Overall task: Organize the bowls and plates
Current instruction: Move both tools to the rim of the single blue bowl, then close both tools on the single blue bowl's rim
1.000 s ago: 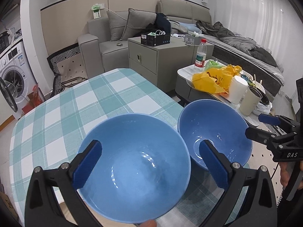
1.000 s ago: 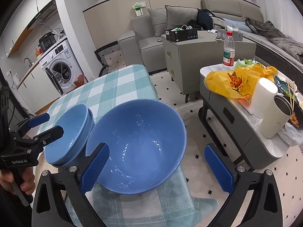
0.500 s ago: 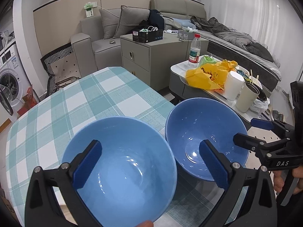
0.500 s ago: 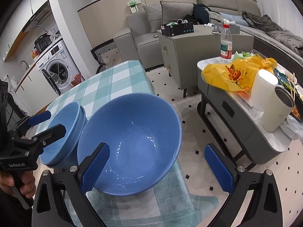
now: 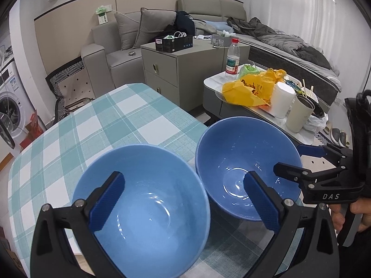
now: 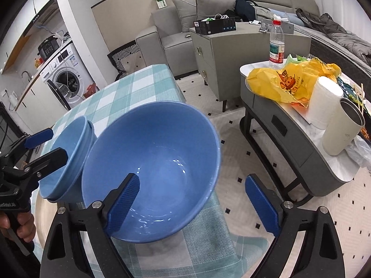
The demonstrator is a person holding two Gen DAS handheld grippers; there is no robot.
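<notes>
The teal-and-white checked cloth-covered surface (image 5: 129, 120) ends just beyond the right tool (image 6: 201, 199). The darker blue glazed ceramic bowl (image 6: 162, 162) it reaches into appears to sit near that edge, possibly tipped, so a slip at the rim could, I judge, send it to the floor. The paler blue glazed ceramic bowl (image 5: 148, 203), apparently a nested pair, lies between the fingers of the left tool (image 5: 185, 203), and its rim nearly touches the darker bowl; a careless lift could knock them together. Both tools gape wide, each with one pad inside its bowl, neither visibly pinching the rim.
</notes>
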